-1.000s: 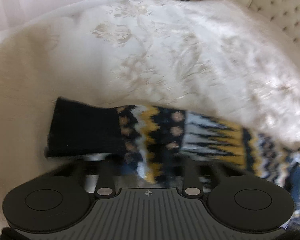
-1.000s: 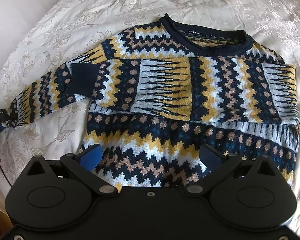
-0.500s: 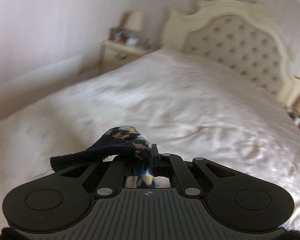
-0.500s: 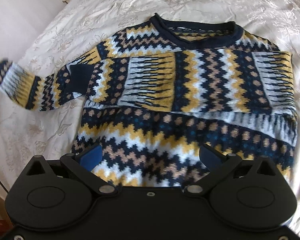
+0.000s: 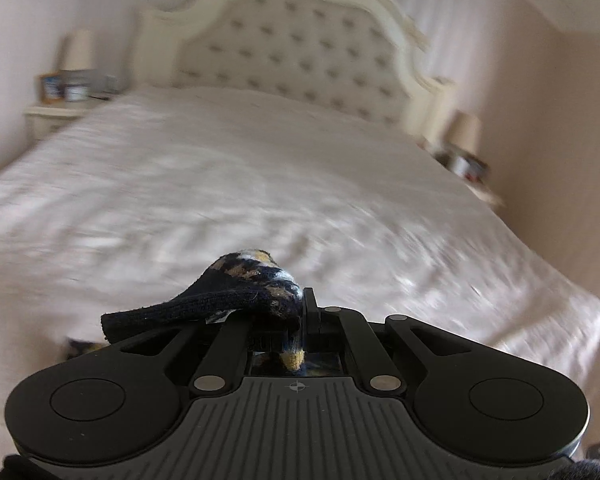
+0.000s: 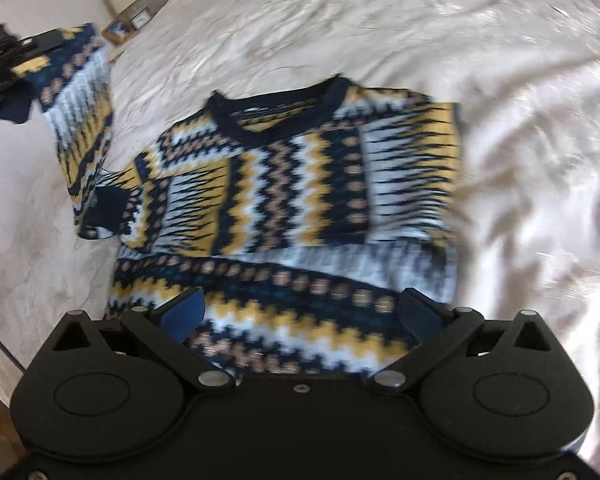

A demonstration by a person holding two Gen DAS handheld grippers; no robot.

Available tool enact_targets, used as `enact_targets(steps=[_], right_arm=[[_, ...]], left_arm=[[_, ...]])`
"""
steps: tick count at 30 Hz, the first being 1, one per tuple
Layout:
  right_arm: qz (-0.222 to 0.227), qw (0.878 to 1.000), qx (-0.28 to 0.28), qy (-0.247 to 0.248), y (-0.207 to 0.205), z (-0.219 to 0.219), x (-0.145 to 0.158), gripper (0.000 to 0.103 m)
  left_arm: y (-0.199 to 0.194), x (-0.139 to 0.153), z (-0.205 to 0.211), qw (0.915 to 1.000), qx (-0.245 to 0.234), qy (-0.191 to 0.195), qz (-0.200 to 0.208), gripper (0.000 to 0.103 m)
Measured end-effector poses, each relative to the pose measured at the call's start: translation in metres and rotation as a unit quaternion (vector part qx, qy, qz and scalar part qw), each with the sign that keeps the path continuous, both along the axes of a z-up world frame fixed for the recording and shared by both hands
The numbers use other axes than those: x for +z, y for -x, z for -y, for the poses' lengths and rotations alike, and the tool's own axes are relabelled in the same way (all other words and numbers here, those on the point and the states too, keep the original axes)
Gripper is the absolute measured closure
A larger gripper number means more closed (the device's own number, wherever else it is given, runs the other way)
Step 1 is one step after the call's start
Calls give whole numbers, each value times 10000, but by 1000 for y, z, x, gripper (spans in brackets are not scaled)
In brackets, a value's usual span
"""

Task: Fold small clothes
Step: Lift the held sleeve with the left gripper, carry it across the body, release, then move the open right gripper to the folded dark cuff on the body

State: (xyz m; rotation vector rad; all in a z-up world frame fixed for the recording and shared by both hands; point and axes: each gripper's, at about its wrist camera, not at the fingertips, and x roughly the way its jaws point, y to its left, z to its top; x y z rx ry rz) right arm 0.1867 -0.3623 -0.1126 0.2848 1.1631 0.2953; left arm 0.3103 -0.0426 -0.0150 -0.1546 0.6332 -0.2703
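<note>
Pinching the sweater's navy cuff [image 5: 204, 312] with the left gripper [image 5: 305, 312], jaws pressed together on the knit; hovering the right gripper [image 6: 300, 312] with jaws spread and nothing between them, low over the hem. Lying across the white bed [image 6: 500, 80], the patterned sweater [image 6: 300, 184] is resting flat, neckline away from the right gripper; one sleeve [image 6: 292, 184] already lying folded across the chest; the other sleeve [image 6: 80, 120] hanging lifted at the left gripper's side, not yet laid over. Judging about a third done: second sleeve to place, then the body to fold.
</note>
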Motion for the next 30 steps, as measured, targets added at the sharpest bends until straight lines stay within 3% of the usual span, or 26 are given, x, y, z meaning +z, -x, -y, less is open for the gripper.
enact_targets(steps=[6,11,14,15,20,30], right_arm=[[-74,9996,-277,-85,4,46,-9,0],[-218,9991,-343,-108,5,67,-20,0],[-298,9990,-332,-91,5,72,-26,0],[-324,9988,-344,-93,5,74,-28,0],[-347,9984,-433,-51,0,79,-30,0],[-183,9971,-727,119,-19,70,-19,0]], left_arm=[[-5,-62,95,9937,-763,-532,-618,97],[1,-110,133,9807,-1176,-929,-1254,93],[2,-126,144,9724,-1450,-815,-1636,53],[7,-127,147,9711,-1529,-785,-1654,45],[19,-114,144,9702,-1789,-777,-1436,33],[13,-76,74,9777,-1718,-783,-916,27]])
